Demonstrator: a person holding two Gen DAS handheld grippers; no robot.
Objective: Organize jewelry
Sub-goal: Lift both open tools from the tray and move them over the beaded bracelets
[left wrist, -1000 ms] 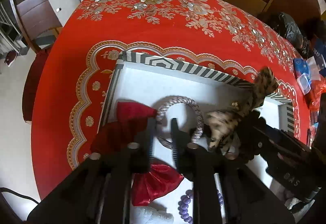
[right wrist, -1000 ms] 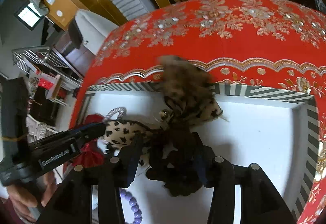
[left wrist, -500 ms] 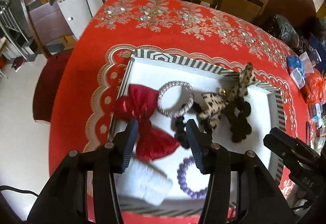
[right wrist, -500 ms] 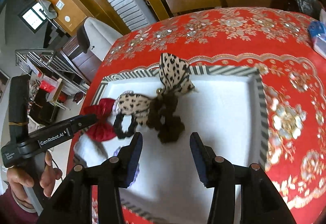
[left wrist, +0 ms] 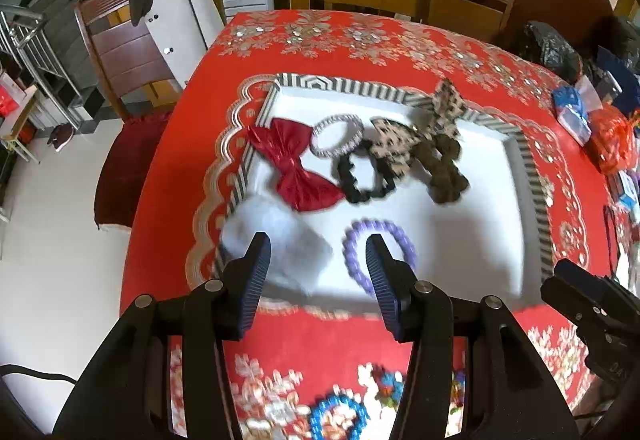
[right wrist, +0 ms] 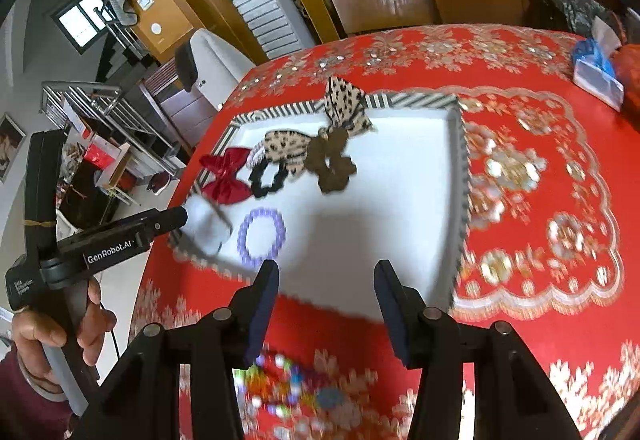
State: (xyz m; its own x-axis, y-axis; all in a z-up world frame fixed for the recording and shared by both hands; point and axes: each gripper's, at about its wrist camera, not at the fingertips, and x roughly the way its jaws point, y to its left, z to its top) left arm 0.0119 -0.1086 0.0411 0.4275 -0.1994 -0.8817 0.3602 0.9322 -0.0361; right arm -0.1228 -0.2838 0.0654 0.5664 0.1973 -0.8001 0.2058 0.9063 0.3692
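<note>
A white tray with a striped rim (left wrist: 532, 176) lies on the red tablecloth. In it are a red bow (left wrist: 294, 168), a silver ring bracelet (left wrist: 338, 134), a black scrunchie (left wrist: 366, 176), a leopard bow (left wrist: 416, 136), a brown scrunchie (left wrist: 442, 172), a purple bead bracelet (left wrist: 378, 252) and a white fluffy piece (left wrist: 276, 236). My left gripper (left wrist: 316, 244) hangs open over the tray's near edge, holding nothing. My right gripper (right wrist: 328, 272) is open and empty too, above the tray's near rim (right wrist: 462, 176). Loose colourful bead bracelets (right wrist: 280, 380) lie on the cloth below it.
A blue bead bracelet (left wrist: 336, 416) lies on the near cloth. Bags and packets (left wrist: 576, 112) crowd the table's right side. Wooden chairs (left wrist: 468, 0) stand behind, and one with a white coat (left wrist: 176, 4) at the left. A hand (right wrist: 48, 328) holds the left gripper.
Both grippers have drawn back and up from the tray. The left jaws have spread wider. The brown scrunchie and leopard bow, earlier between the right fingers, now lie free in the tray.
</note>
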